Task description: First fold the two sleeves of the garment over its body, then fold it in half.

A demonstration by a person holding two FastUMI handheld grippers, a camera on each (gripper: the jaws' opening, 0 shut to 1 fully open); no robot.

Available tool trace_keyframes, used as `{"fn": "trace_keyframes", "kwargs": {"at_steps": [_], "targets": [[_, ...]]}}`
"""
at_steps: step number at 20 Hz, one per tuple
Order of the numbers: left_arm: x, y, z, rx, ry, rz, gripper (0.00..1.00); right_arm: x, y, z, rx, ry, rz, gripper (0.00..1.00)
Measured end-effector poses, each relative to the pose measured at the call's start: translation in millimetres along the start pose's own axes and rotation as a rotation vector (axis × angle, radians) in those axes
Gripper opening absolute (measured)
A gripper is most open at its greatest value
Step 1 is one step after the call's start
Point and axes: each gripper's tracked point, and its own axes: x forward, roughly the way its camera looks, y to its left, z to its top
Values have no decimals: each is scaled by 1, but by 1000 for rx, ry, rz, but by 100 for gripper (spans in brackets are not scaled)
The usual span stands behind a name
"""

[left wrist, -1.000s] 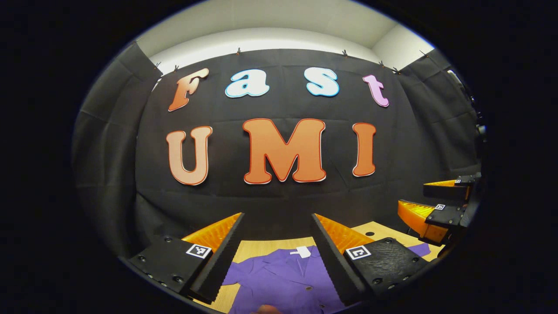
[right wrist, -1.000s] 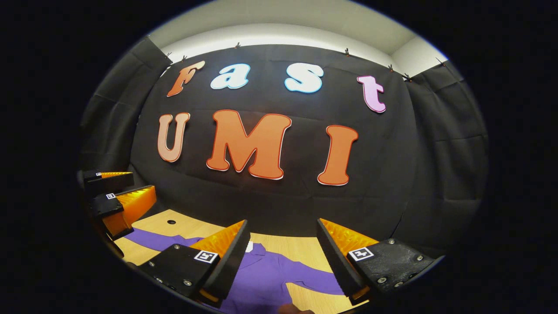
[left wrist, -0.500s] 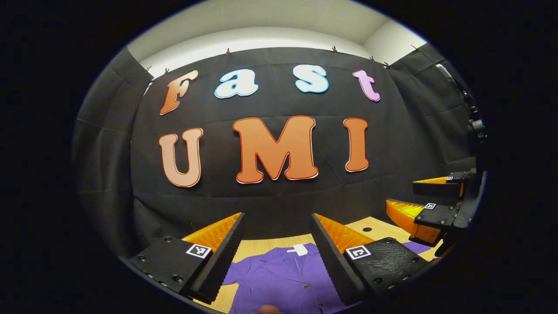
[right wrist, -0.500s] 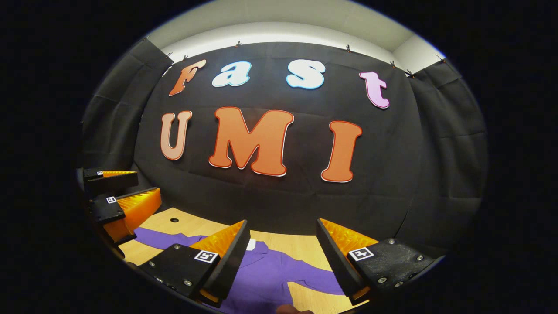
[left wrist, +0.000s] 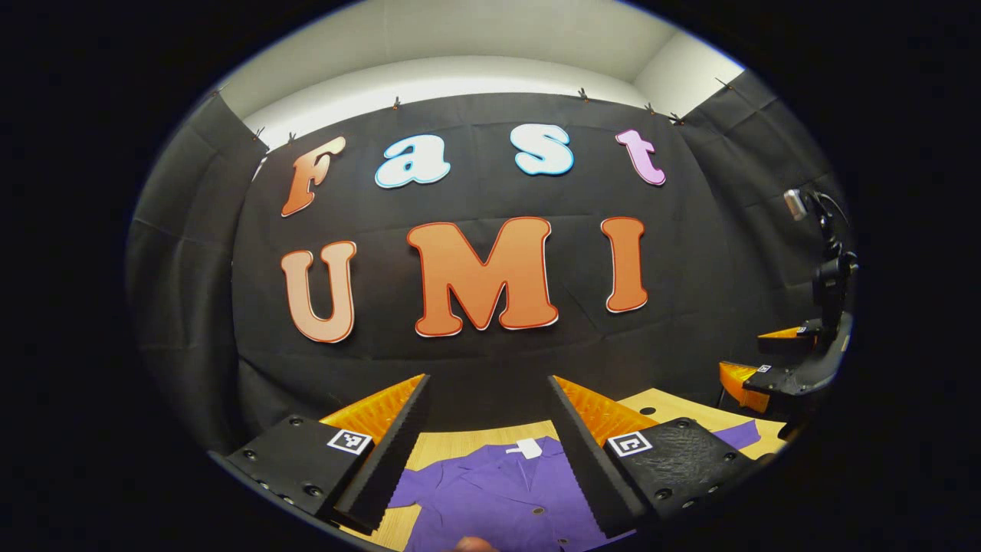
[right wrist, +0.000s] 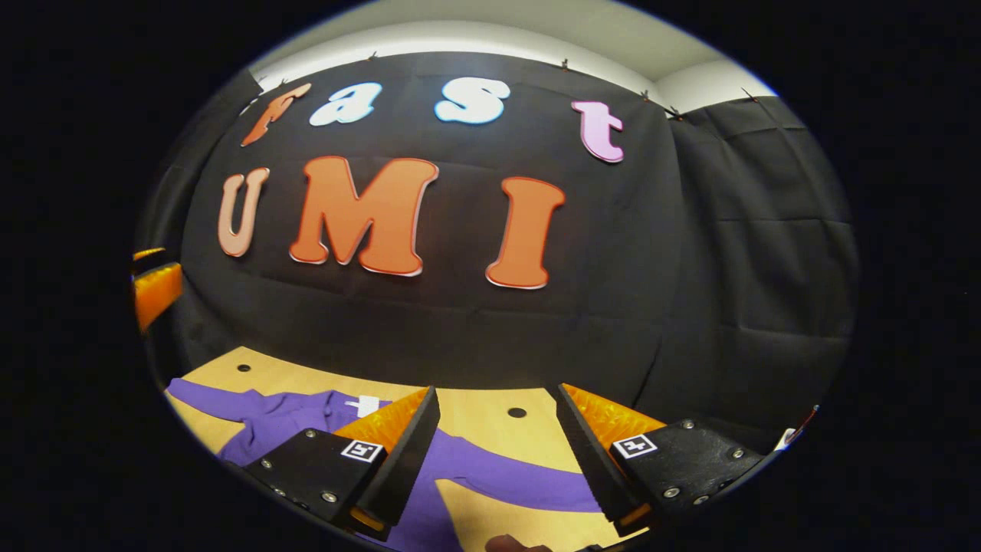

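On a light wooden table [right wrist: 490, 406] with small round holes in its top, a purple button-front garment with long sleeves [left wrist: 490, 498] lies flat and unfolded, its collar and small white neck label [left wrist: 524, 448] toward the black cloth wall at the back. From the left gripper view, the left gripper [left wrist: 487, 452] hangs above the garment's chest with its two fingers spread wide apart, nothing between them; purple cloth and a dark button show in the gap. A fingertip [left wrist: 471, 544] of the person shows at the bottom edge. Far off at the right edge of that view, the right gripper [left wrist: 770, 360] is raised above the table, near the end of one purple sleeve [left wrist: 737, 435]. From the right gripper view, the right gripper [right wrist: 497, 460] also has its fingers spread wide and holds nothing. It hangs over the garment's other sleeve [right wrist: 521, 479], which stretches straight out across the bare wood, away from the body. The garment's body and neck label [right wrist: 366, 405] lie to the left in that view. Both sleeves lie out to the sides.
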Motion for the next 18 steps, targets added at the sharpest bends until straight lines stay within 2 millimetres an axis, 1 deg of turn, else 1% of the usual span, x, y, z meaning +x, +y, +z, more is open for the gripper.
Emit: {"fn": "trace_keyframes", "kwargs": {"at_steps": [3, 4, 5, 7, 8, 9, 10, 12, 14, 16, 18], "targets": [[2, -4, -3, 1, 12, 6, 96, 14, -36, -33, 7, 84, -68, 93], [2, -7, -4, 0, 19, 8, 96, 19, -58, -54, 13, 133, -105, 93], [3, -9, -7, 8, 30, 14, 96, 29, -81, -75, 22, 186, -144, 93], [4, -12, -9, 18, 40, 25, 96, 38, -100, -102, 43, 262, -162, 93], [4, -12, -9, 22, 44, 34, 95, 43, -105, -118, 60, 314, -166, 93], [6, -12, -11, 26, 52, 45, 94, 50, -115, -142, 82, 381, -173, 94], [5, -12, -14, 31, 63, 57, 95, 54, -128, -170, 110, 466, -187, 94], [5, -11, -21, 41, 89, 86, 96, 67, -140, -213, 196, 613, -192, 94], [4, -10, -27, 51, 107, 108, 96, 70, -149, -237, 256, 708, -184, 94], [3, -11, -34, 58, 135, 137, 95, 70, -165, -279, 240, 882, -187, 94], [1, -15, -43, 64, 161, 158, 96, 73, -165, -302, 236, 978, -145, 94]]}}
